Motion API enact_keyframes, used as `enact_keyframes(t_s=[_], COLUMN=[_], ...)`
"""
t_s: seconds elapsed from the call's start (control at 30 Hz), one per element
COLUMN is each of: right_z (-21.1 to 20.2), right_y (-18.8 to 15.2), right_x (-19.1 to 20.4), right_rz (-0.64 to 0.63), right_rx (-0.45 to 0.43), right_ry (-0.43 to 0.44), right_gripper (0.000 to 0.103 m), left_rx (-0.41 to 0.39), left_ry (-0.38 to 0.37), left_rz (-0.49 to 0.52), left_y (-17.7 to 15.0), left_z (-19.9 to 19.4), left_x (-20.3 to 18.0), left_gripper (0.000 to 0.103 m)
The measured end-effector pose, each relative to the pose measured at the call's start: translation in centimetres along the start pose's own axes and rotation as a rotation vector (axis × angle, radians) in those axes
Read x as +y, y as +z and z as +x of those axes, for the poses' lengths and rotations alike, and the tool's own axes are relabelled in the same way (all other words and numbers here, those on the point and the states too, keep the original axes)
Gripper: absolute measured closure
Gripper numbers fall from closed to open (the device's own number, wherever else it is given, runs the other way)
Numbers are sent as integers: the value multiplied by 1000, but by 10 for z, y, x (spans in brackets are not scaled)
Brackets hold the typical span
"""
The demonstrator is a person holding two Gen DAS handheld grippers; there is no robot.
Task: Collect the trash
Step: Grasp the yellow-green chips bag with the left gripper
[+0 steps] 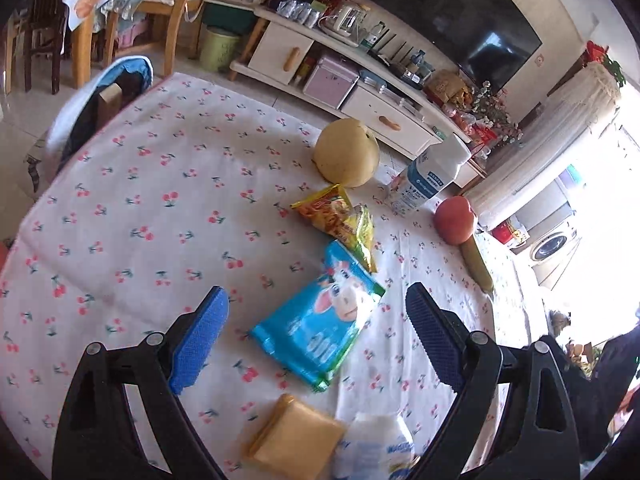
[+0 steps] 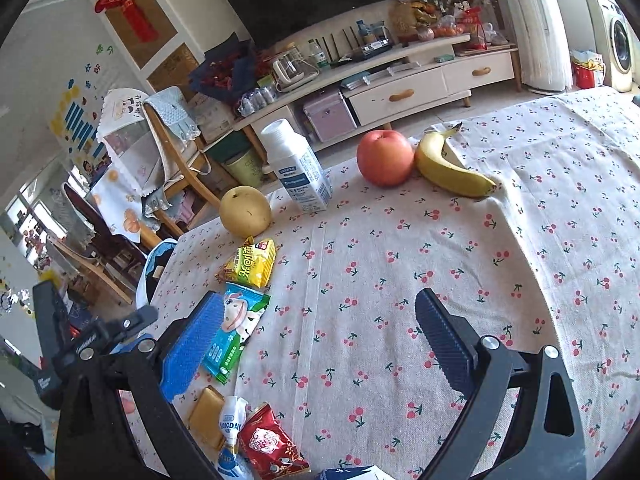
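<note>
Now I'm on the approach: my left tool [image 1: 316,338] hangs open over the blue wrapper [image 1: 320,326] mid-counter [image 1: 140,200], right tool [image 2: 320,340] open too, so next I lower and pinch.

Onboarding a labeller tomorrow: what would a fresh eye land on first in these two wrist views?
Probably the blue cow-print wrapper, lying flat on the cherry-print tablecloth ahead of the left gripper, whose jaws stand open. Beyond it, the fruit: a yellow pear, a red apple and a banana that touches it, near the table's far edge.
</note>
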State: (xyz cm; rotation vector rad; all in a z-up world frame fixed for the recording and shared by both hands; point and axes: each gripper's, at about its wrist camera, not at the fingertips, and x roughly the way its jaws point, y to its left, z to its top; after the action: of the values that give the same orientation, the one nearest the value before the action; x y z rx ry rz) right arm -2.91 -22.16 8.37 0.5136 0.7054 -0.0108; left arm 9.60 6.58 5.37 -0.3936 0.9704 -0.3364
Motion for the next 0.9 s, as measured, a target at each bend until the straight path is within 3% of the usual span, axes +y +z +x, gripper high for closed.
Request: enact_keyframes(t_s=[0.13,0.33,0.43,0.6,0.8,0.9], right_z=[0,-2,-1,0,3,4], right_y=[2,5,8,10,8,8], right_x=[-6,-25,-32,-35,-30,-27], right_rz=[11,59,78,90,75,66], right_rx=[9,12,13,19,34,34], right_ry=[17,41,53,80,93,92], right_gripper=[8,8,8,8,8,8], left_rx=[16,94,147,212,223,209], left_ry=[48,100,102,155,193,207], left_rz=[77,404,479,537,528,531], left_y=[19,39,43,44,47,45], left_z=[37,86,101,122,132,134], left_x=[-36,-78,-82,-76,-68,-67], left_gripper=[12,12,12,12,12,18])
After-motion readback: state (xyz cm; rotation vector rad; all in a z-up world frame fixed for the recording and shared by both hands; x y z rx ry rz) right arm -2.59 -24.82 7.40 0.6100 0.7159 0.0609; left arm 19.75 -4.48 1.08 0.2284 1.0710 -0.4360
